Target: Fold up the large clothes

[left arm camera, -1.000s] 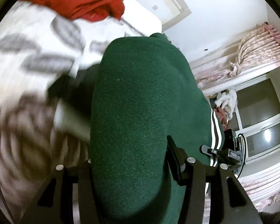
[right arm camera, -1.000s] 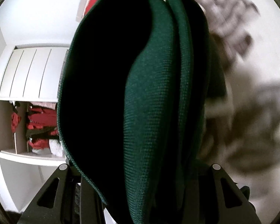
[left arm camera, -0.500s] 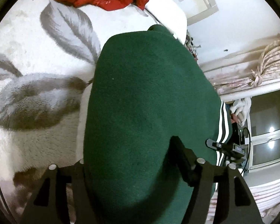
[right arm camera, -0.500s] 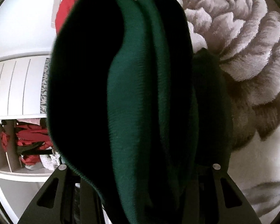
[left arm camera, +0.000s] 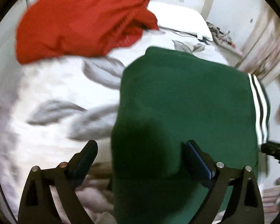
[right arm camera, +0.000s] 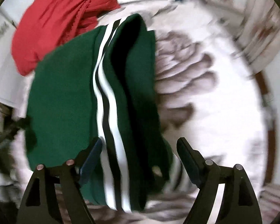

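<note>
A folded dark green garment [left arm camera: 184, 112] with white side stripes lies on the floral bedspread [left arm camera: 52, 97]. In the left wrist view my left gripper [left arm camera: 140, 158] is open, its fingers spread either side of the garment's near edge. In the right wrist view the same green garment [right arm camera: 69, 97] shows its white stripes and stacked folds, and my right gripper [right arm camera: 140, 155] is open with its fingers either side of the near end. The other gripper [left arm camera: 276, 152] shows at the right edge of the left wrist view.
A crumpled red garment [left arm camera: 80, 20] lies on the bed beyond the green one, also in the right wrist view [right arm camera: 59, 24]. A white pillow [left arm camera: 179, 20] sits at the head of the bed. Curtains [left arm camera: 267, 43] hang at the right.
Both grippers have opened and let go of the green garment, which now lies folded on the bed. Both cameras have pulled back, showing more bed.
</note>
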Demonstrator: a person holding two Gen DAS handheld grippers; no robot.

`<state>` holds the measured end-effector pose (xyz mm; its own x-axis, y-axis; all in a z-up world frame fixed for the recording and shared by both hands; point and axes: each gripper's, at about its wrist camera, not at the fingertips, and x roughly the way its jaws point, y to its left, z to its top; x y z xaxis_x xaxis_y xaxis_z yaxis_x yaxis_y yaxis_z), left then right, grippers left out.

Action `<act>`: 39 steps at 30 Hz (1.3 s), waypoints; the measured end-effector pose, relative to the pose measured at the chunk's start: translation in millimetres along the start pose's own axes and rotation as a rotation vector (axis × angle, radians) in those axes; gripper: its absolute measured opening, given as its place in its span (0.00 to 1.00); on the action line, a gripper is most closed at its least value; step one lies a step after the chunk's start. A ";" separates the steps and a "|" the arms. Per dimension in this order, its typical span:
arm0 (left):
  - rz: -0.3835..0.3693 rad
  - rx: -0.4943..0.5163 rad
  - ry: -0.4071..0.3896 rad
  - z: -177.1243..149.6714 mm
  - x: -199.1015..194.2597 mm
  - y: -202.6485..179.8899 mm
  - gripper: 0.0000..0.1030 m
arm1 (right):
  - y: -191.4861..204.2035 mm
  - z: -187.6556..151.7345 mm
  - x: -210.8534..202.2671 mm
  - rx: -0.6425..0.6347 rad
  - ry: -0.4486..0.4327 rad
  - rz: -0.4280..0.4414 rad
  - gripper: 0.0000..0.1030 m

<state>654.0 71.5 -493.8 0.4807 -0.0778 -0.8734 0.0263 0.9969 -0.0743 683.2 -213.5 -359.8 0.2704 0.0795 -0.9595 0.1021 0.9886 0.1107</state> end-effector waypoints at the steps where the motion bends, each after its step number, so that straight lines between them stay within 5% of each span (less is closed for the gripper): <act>1: 0.037 0.023 -0.024 -8.9 -12.0 -8.0 0.94 | 7.2 -11.6 -9.3 -0.010 -0.016 -0.044 0.82; 7: 0.111 0.043 -0.098 -44.2 -67.3 -32.4 0.99 | 33.4 -85.4 -55.8 0.035 -0.064 -0.114 0.83; 14: 0.089 0.001 -0.133 -61.2 -141.3 -50.4 0.99 | 41.4 -147.5 -149.9 0.037 -0.165 -0.160 0.83; 30: 0.072 0.003 -0.248 -146.0 -409.7 -95.2 0.99 | 62.2 -309.4 -468.5 -0.013 -0.376 -0.162 0.83; 39: 0.120 -0.027 -0.339 -185.3 -499.5 -110.2 0.99 | 64.4 -387.4 -599.4 -0.050 -0.525 -0.168 0.85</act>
<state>248.6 -1.9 -138.6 0.7425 0.0532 -0.6677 -0.0692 0.9976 0.0026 156.8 -147.9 121.9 0.6965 -0.1421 -0.7034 0.1429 0.9880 -0.0580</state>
